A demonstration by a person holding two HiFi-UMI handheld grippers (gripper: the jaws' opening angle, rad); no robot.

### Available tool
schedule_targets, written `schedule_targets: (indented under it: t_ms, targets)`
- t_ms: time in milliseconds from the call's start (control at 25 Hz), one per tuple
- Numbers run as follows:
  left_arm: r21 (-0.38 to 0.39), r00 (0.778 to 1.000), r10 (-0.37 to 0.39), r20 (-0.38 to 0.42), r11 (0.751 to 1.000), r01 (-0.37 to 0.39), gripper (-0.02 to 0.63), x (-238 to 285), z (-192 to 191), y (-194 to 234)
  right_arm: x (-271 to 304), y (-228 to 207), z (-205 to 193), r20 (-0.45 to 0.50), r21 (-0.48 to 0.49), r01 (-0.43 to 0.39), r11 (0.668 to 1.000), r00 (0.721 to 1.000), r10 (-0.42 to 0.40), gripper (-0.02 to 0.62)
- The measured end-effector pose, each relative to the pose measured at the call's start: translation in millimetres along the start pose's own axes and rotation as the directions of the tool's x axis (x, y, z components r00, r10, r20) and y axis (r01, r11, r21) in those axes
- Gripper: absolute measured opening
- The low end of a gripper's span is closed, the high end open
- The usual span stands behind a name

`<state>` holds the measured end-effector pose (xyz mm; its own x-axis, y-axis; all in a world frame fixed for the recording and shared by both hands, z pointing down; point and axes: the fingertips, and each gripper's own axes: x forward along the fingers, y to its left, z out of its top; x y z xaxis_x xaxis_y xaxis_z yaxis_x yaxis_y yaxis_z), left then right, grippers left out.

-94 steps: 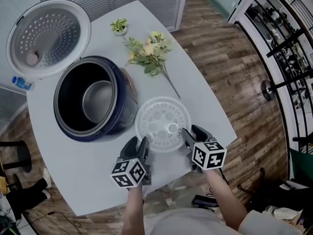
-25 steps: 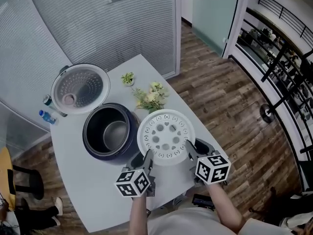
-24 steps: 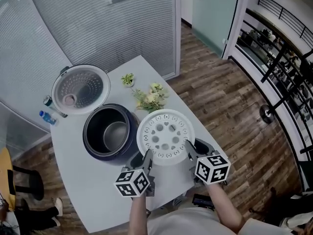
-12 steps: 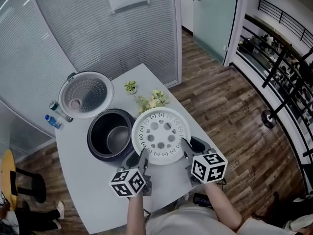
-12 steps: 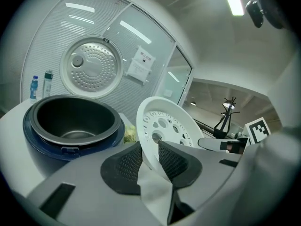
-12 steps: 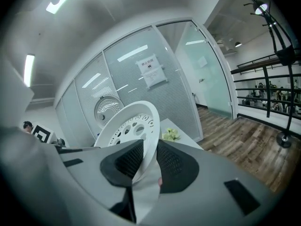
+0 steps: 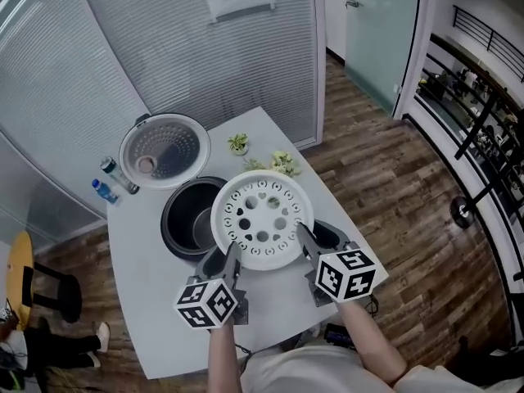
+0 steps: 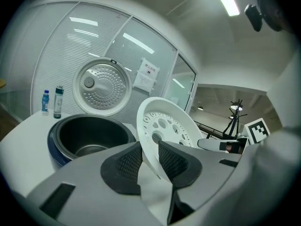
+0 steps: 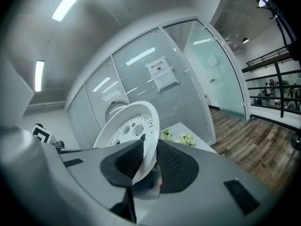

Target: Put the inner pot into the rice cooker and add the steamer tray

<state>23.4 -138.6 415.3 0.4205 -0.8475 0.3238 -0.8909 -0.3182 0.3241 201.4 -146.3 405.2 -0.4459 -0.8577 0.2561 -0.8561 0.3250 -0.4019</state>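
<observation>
The white perforated steamer tray [image 7: 263,219] hangs in the air above the table, tilted. My left gripper [image 7: 230,255] is shut on its near left rim and my right gripper [image 7: 302,237] is shut on its near right rim. In the left gripper view the tray [image 8: 164,126] stands between the black pads [image 8: 129,160]. The right gripper view shows the tray [image 9: 129,124] edge-on between its pads [image 9: 168,159]. The dark blue rice cooker [image 7: 183,237] stands open just left of the tray, with the metal inner pot [image 7: 196,226] inside it. Its lid [image 7: 164,148] is tipped back.
A small potted plant [image 7: 238,143] and a bunch of flowers [image 7: 283,161] lie on the grey table [image 7: 139,301] beyond the tray. Two bottles [image 7: 113,183] stand at the far left edge. A glass wall with blinds runs behind the table.
Both grippers have lifted the tray higher off the table and carried it a little left, so it now overlaps the cooker's right rim in the head view.
</observation>
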Motion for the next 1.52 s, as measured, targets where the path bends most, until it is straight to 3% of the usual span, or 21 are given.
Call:
schedule_targets:
  t_ms: [400,640,1520]
  targets:
    - [-0.045,0.994,0.107,0.026,0.993,-0.105,0.112,-33,19,63,48,60,-7,-0.059,0.004,-0.094,0.996,0.994,0.094,0.097]
    - [-0.065,0.990,0.135,0.042,0.989,-0.132,0.110,-44,30,97,74,90,-9,-0.077,-0.012,-0.125,0.992,0.989,0.123,0.097]
    - [-0.112,0.988,0.134,0.073,0.986,-0.126,0.106,-41,62,178,142,146,-6,-0.109,-0.068,-0.133,0.989,0.986,0.125,0.097]
